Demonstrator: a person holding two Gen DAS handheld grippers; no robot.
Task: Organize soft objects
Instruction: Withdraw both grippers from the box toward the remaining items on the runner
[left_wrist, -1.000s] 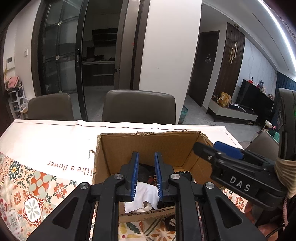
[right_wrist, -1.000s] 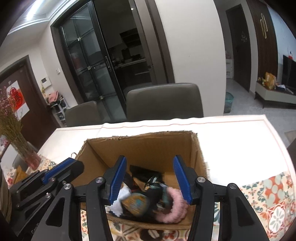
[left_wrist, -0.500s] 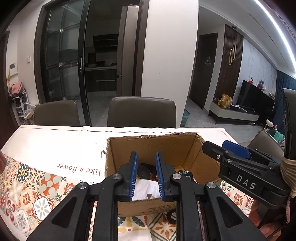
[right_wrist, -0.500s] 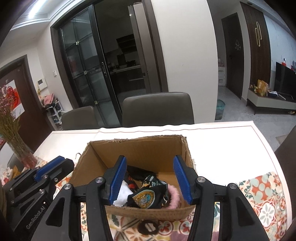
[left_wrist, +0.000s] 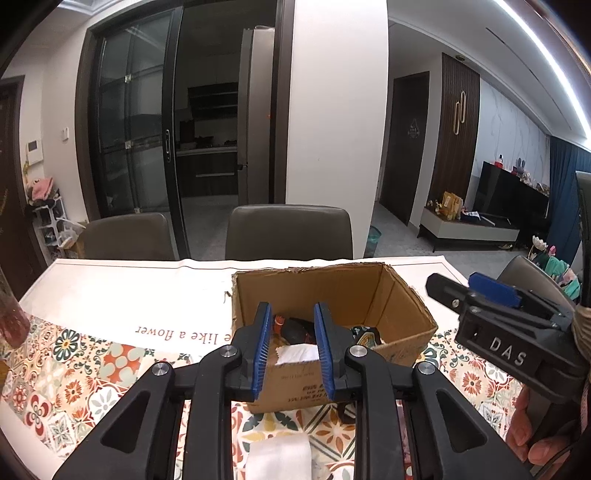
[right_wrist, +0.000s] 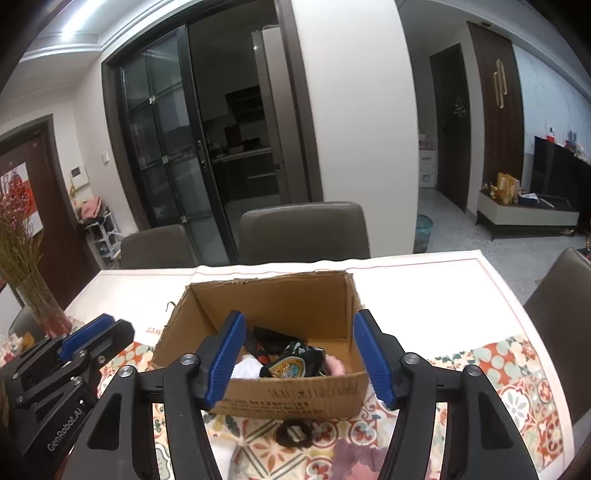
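Cardboard box (right_wrist: 295, 397) sat on the table (right_wrist: 424, 280) at 12 o'clock of both grippers, holding soft items (right_wrist: 291, 363). Left gripper (left_wrist: 292, 352) had just widened slightly, right gripper (right_wrist: 299, 360) further; both empty.

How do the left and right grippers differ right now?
The left gripper has its jaws set narrow, while the right gripper stands clearly wider. Both have just been opening. The left frames the white cloth in the cardboard box; the right spans most of the box's contents. Both are empty, with blue pads, pointing at the box.
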